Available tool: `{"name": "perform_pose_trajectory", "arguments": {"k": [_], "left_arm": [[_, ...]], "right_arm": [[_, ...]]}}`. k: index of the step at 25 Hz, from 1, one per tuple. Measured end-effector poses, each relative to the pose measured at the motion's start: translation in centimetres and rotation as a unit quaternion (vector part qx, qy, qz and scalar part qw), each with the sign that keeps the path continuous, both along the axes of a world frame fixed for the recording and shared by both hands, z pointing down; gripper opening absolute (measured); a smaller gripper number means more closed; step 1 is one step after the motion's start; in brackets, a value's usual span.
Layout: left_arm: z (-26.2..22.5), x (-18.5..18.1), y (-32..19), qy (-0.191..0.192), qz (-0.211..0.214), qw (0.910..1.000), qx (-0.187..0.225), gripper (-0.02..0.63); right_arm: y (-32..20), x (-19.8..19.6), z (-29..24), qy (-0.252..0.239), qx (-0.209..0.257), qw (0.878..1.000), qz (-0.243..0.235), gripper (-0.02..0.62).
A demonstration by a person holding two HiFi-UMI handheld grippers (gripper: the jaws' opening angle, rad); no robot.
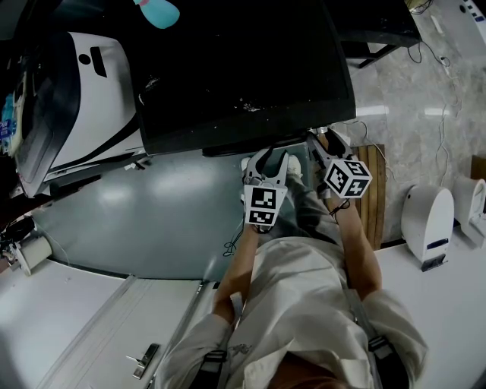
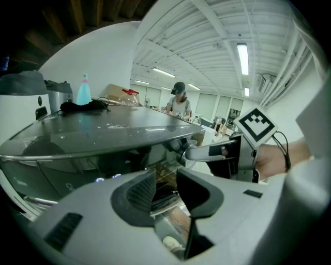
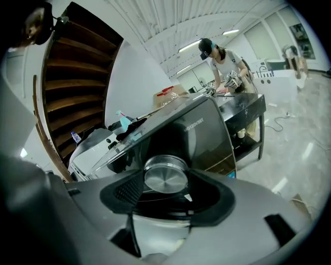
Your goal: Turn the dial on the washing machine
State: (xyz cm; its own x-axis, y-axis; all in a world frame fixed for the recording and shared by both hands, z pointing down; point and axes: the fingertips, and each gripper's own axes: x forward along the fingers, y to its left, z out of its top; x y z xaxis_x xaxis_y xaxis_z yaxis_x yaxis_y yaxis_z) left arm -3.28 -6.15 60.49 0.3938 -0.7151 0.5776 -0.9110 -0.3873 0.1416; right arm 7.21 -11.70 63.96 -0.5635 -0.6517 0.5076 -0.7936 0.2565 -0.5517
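The dark washing machine (image 1: 243,68) fills the top of the head view, and both grippers sit at its front edge. In the right gripper view a round silver dial (image 3: 165,171) on the machine's front lies between the two dark pads of my right gripper (image 3: 166,182), which is shut on it. The right gripper (image 1: 328,148) reaches in under the machine's lip, so the dial is hidden in the head view. My left gripper (image 1: 266,163) hangs just left of it. Its jaws (image 2: 165,181) stand a little apart with nothing between them. The right gripper's marker cube (image 2: 256,124) shows in the left gripper view.
A blue bottle (image 1: 156,11) and dark cloth lie on the machine's top. A white appliance (image 1: 76,91) stands to the left, a small white device (image 1: 427,216) to the right on the pale floor. Wooden slats (image 1: 372,190) lie by the right arm. A person (image 3: 222,62) works at a far table.
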Motion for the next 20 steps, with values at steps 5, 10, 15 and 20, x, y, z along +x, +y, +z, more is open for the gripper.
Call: {"name": "perform_pose_trajectory", "arguments": {"k": [5,10,15,20], "left_arm": [[0.08,0.25,0.06,0.001,0.002,1.0,-0.001,0.127],[0.11,0.59,0.09,0.001,0.006,1.0,-0.001,0.127],[0.0,0.79,0.03,0.002,0.007,1.0,0.0,0.127],[0.08,0.8,-0.05,0.001,0.008,1.0,0.0,0.127]], "right_arm": [[-0.09,0.13,0.14,-0.048,-0.019,0.998,0.02,0.27],[-0.11,0.24,0.24,-0.084,-0.031,0.995,0.033,0.27],[-0.07,0.36,0.36,-0.12,-0.045,0.991,0.045,0.27],[-0.14,0.45,0.54,-0.156,-0.061,0.984,0.063,0.27]]}}
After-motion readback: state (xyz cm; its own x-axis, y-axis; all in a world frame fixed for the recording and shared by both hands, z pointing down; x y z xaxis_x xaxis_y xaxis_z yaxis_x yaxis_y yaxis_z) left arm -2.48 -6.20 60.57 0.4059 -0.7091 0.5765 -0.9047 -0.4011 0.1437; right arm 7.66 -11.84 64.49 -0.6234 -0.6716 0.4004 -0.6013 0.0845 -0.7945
